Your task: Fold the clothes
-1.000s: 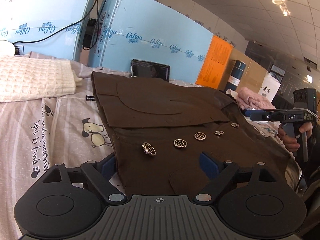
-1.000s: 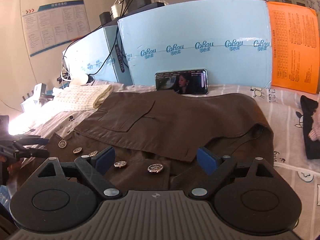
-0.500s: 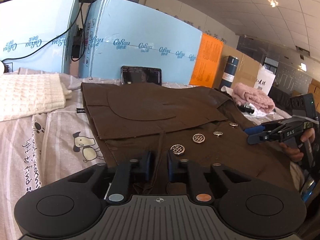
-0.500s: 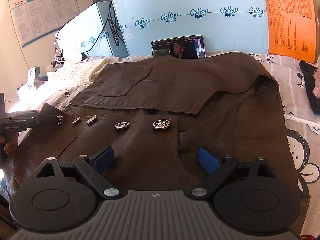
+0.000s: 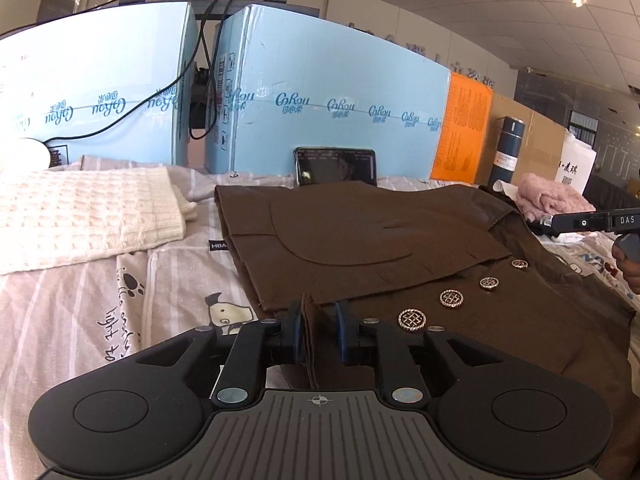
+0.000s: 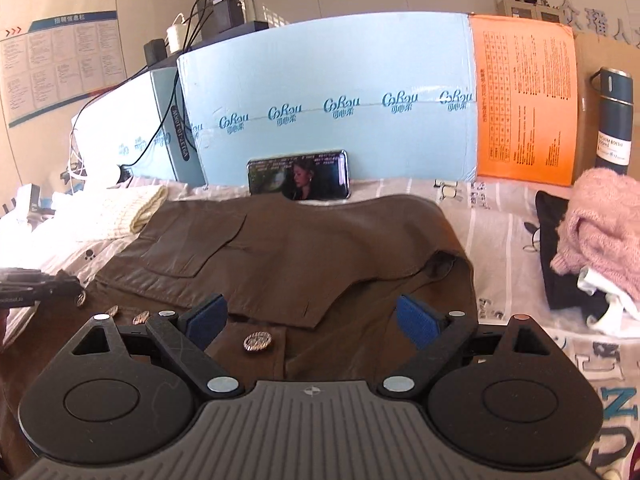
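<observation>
Up close, the left gripper (image 5: 318, 330) is pinching a raised fold of the brown jacket (image 5: 360, 236) between its two blue-padded fingers, which are sitting nearly together with only the cloth between them. The right gripper (image 6: 312, 322) is hovering over the same jacket with its blue pads spread wide apart and gripping nothing.

The jacket is lying flat across a bedsheet (image 5: 80, 304) printed with pale stripes, paw prints and cartoon dogs. Its fabric is looking smooth and slightly shiny, with a curved patch pocket and a row of round, woven-metal buttons (image 5: 451, 298) running away from the pinched fold.

Left of the jacket, a cream waffle-knit blanket (image 5: 80, 216) is resting folded, with a strip of bare sheet between the two. Behind the jacket, a phone (image 6: 298, 176) is leaning against light blue foam boards (image 6: 340, 96), just beyond the cloth's far edge.

Only the right wrist view is showing the sheet to the right of the jacket, where a fuzzy pink sweater (image 6: 600, 216) is piled on dark clothing, well apart from the jacket. Only the left wrist view is showing the pinched fold itself.
</observation>
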`<state>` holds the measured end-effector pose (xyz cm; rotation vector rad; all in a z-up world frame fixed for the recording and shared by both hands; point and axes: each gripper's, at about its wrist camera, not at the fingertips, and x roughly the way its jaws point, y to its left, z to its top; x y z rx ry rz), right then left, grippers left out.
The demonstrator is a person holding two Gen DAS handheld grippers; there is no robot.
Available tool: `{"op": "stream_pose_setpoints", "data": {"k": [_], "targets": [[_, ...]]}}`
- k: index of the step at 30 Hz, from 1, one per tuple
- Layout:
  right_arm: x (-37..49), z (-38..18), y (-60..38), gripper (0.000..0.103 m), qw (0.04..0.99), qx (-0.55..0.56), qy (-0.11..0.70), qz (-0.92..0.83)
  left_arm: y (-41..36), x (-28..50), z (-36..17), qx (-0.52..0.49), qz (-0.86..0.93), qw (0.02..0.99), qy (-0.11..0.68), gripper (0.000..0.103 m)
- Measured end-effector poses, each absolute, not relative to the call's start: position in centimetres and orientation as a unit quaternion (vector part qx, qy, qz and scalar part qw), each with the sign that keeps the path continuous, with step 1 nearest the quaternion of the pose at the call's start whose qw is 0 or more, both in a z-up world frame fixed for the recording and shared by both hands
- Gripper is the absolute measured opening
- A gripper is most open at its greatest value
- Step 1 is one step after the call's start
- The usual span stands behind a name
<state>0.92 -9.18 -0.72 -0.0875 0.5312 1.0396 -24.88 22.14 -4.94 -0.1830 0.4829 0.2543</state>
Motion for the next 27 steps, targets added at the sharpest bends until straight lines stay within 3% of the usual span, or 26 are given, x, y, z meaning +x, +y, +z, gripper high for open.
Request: {"op": "stream_pose_setpoints", "data": {"k": [5,9,14,18,21,23,27], "targets": [[5.3,0.3,-7.0,0.092,0.840,-0.005,0.254,0.480,22.6,-24.1,-4.5,-0.084,0.142,0.960,0.228,0.026],[8.4,-0.7,-5.3,0.092,0.844,0.029,0.260,0.469,23.2,-22.7,-4.2,-0.082,0.165,0.953,0.240,0.051],[12.2,-4.0,-4.8,0.091,0.837,0.082,0.323,0.434,25.6,-20.6,-5.0,-0.127,0.201,0.933,0.269,0.052],[13.8,-6.4,-5.4,0.091,0.827,0.106,0.356,0.422,26.0,-19.9,-6.0,-0.146,0.188,0.931,0.277,0.047],[13.7,-6.4,-5.7,0.091,0.825,0.117,0.353,0.425,25.7,-20.0,-5.9,-0.137,0.190,0.932,0.278,0.020],[13.5,-6.4,-5.7,0.091,0.827,0.115,0.350,0.425,25.4,-20.1,-5.8,-0.130,0.193,0.932,0.279,0.011],[13.3,-6.3,-5.9,0.091,0.829,0.119,0.346,0.423,25.0,-20.4,-5.5,-0.116,0.200,0.931,0.282,0.009]]}}
